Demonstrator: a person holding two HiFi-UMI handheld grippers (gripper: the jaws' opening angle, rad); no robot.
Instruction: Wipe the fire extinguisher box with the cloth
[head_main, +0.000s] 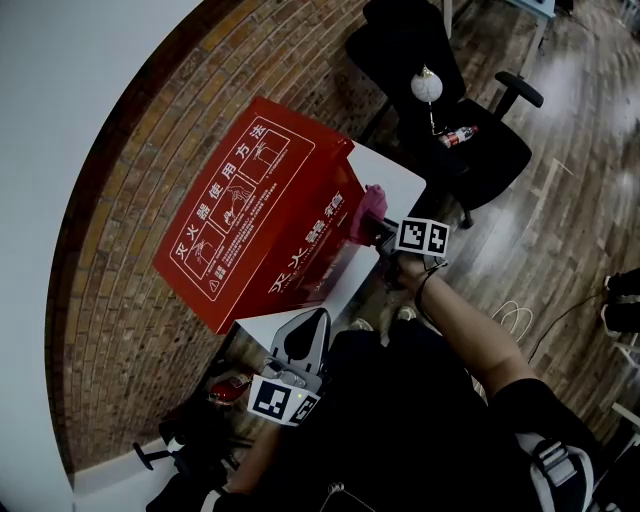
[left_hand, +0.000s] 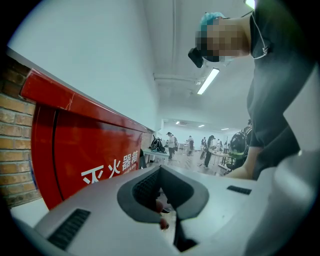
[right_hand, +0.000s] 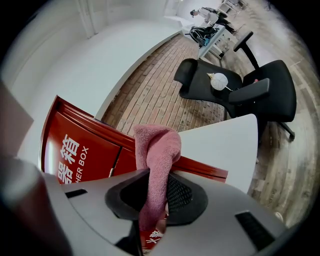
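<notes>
Head view: the right gripper's (head_main: 378, 230) jaws were masked by its marker cube (head_main: 423, 236) and the cloth (head_main: 365, 205). I couldn't tell whether the fire extinguisher box (head_main: 250, 215) stood on or behind the white surface (head_main: 395, 180). Right gripper view: the cloth's lower end ran down into the gripper body out of sight, and the body cut the box lettering to "HER BOX". Left gripper view: the left gripper (left_hand: 160, 192) covered the box's bottom, and the people (left_hand: 190, 145) in the far hall were too small to make out.
</notes>
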